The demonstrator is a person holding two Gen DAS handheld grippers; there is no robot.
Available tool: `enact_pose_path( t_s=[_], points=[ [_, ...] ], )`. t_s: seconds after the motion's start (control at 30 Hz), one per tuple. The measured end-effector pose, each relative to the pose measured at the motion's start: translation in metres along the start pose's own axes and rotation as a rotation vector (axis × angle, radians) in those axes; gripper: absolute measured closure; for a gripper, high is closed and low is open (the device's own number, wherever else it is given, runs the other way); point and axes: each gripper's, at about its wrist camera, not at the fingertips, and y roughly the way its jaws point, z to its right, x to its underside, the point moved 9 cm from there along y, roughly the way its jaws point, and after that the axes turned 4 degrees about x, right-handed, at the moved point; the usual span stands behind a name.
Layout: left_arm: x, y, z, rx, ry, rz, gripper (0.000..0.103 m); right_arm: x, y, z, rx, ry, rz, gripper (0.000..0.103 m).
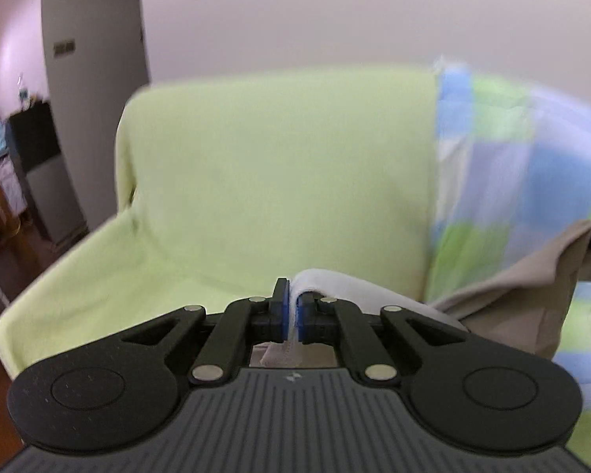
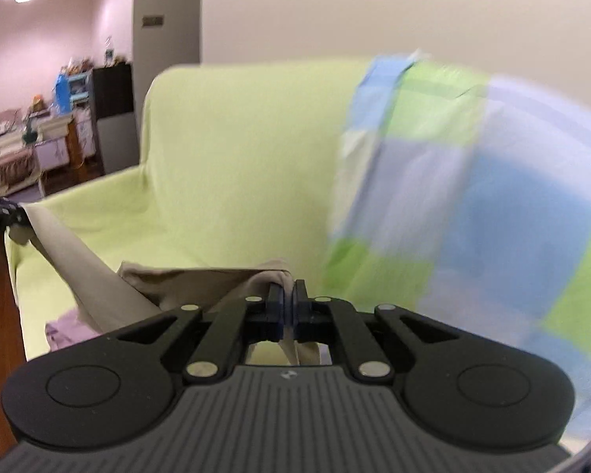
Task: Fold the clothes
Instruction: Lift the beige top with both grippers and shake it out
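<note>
Both grippers clamp a beige garment above a green-covered sofa: left gripper at lower centre, right gripper likewise, cloth stretching sideways between them.

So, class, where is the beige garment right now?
The beige garment hangs between the left gripper and right gripper, above the green-covered sofa, left of the checked blanket.

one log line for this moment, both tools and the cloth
left tool: shut on beige garment | right tool: shut on beige garment | garment: held up between both over green-covered sofa | checked blanket: on sofa back
</note>
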Motion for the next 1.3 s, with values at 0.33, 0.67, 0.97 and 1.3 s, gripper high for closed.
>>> enact_pose_path(
  t_s=[0.33,0.67,0.97,1.3],
  points=[
    [0.094,0.015,0.219,0.370,0.078,-0.356,0.088,0.058,-0.143,0.223,0.439,-0.014,-0.226,0.065],
    [0.241,0.075,0.293,0.361,0.620,-0.568,0.080,0.310,-0.143,0.232,0.385,0.309,-0.557,0.037],
    [0.232,0.145,0.341,0.491,1.224,-0.255,0.057,0.396,-0.113,0.074,0.102,1.015,-0.475,0.037],
    [0.271,0.189,0.337,0.689,1.549,-0.315,0.101,0.402,-0.067,0.036,0.161,1.315,-0.427,0.036]
  ],
)
